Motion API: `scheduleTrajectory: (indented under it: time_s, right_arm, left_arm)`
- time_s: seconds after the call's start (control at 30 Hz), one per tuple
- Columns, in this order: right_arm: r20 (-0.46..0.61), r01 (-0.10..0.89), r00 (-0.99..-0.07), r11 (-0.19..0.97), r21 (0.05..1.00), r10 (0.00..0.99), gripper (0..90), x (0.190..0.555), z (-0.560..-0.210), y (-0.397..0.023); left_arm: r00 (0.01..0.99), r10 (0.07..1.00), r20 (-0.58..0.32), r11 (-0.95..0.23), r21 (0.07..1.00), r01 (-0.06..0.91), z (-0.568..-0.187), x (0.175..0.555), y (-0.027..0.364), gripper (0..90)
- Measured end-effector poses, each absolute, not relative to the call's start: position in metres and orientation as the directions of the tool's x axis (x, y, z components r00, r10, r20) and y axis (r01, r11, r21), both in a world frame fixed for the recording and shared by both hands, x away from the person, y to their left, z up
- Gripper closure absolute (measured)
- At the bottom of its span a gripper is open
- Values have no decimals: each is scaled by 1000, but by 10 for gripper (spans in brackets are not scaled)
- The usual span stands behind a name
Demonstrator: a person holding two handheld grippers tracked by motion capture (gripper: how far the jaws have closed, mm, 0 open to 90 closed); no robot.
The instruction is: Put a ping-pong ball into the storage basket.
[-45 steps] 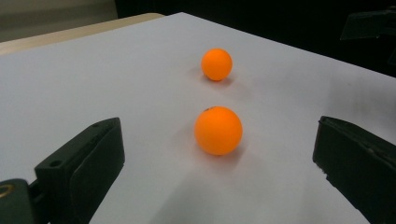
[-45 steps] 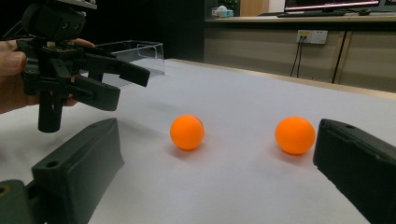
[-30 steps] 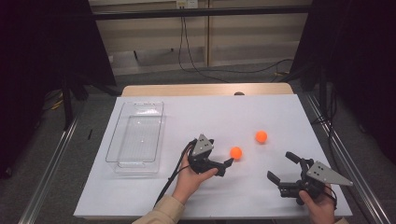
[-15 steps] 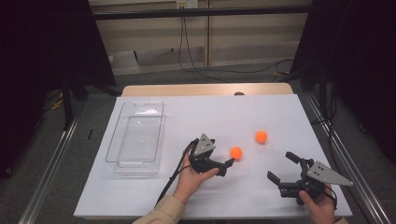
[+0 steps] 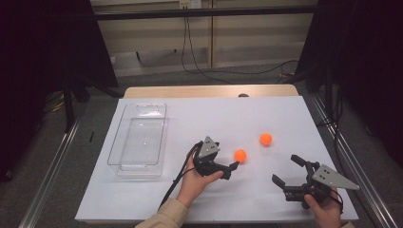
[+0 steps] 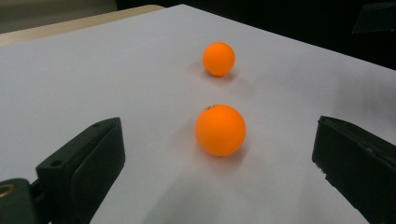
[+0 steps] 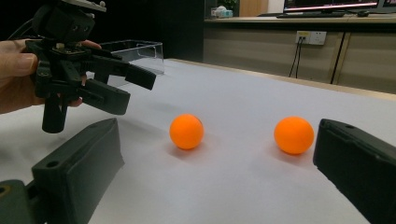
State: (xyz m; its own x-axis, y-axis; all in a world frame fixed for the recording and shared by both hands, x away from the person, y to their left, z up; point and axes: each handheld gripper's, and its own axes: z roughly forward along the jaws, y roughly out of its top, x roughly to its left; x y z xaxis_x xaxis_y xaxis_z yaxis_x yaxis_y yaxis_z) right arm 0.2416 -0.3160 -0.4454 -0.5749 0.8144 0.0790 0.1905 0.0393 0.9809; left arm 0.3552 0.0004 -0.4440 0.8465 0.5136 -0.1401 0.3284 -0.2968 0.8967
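Held low near the middle of the table, the left gripper [image 5: 233, 167] has its jaws spread wide, and the nearer orange ball [image 5: 240, 155] sits on the white tabletop [image 5: 214, 118] just ahead of them, touching neither. In the left gripper view that nearer orange ball [image 6: 220, 129] lies between the two black jaws but slightly beyond their tips, with bare table on either side. The farther orange ball [image 5: 266, 138] rests up and to the right of it, well apart from both grippers; in the left gripper view the same ball [image 6: 218, 59] lines up almost straight behind the first one.

At the near right corner of the table the right gripper [image 5: 287, 171] is also held with its jaws apart and empty, pointing left toward the balls. In its own view both balls lie on open table between its jaws, farther off, and the left gripper [image 7: 133, 86] with the hand [image 7: 16, 79] holding it hangs above the table at the left.

A clear plastic bin [image 5: 139, 140] stands empty at the left side, well clear of the balls. Nothing lies between the left jaws and the nearer ball.
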Motion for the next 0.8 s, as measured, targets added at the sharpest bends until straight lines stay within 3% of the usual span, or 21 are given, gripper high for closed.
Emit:
scheduleTrajectory:
  time_s: [0.8]
  right_arm:
    - [78,190,-575,39,981,815,10,241,-446,-316]
  left_arm:
    - [844,522,-123,-319,890,326,-446,356,-5,25]
